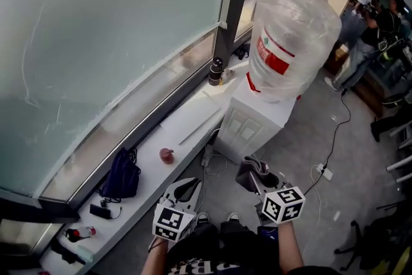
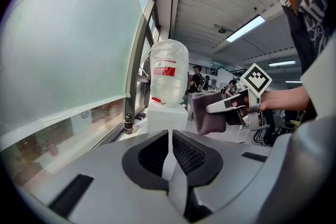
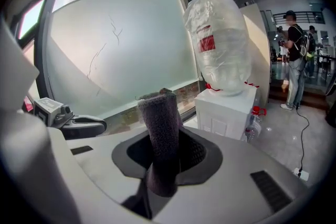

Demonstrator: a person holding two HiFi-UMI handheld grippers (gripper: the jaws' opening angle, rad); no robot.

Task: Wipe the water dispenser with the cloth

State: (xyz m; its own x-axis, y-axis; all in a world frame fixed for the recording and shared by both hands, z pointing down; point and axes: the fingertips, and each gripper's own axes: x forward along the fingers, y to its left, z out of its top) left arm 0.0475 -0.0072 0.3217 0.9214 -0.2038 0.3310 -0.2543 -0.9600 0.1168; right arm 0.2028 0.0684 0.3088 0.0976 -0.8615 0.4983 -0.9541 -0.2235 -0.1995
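The white water dispenser (image 1: 256,120) stands by the windowsill, with a big clear bottle (image 1: 291,42) upside down on top. My right gripper (image 1: 259,178) is shut on a dark purple-grey cloth (image 1: 253,169), held upright well short of the dispenser's front. In the right gripper view the rolled cloth (image 3: 160,136) sticks up from the jaws, with the dispenser (image 3: 226,110) ahead to the right. My left gripper (image 1: 185,190) hangs beside it, shut and empty. In the left gripper view, the cloth (image 2: 207,113) is to the right and the dispenser (image 2: 165,118) lies beyond.
A long white windowsill (image 1: 187,119) runs under the frosted window, carrying a dark cup (image 1: 215,71), a small red object (image 1: 167,155) and a blue bag (image 1: 121,174). A cable and plug (image 1: 324,170) lie on the floor. A red-capped plastic bottle (image 3: 253,123) stands beside the dispenser. People stand at the far right (image 1: 364,29).
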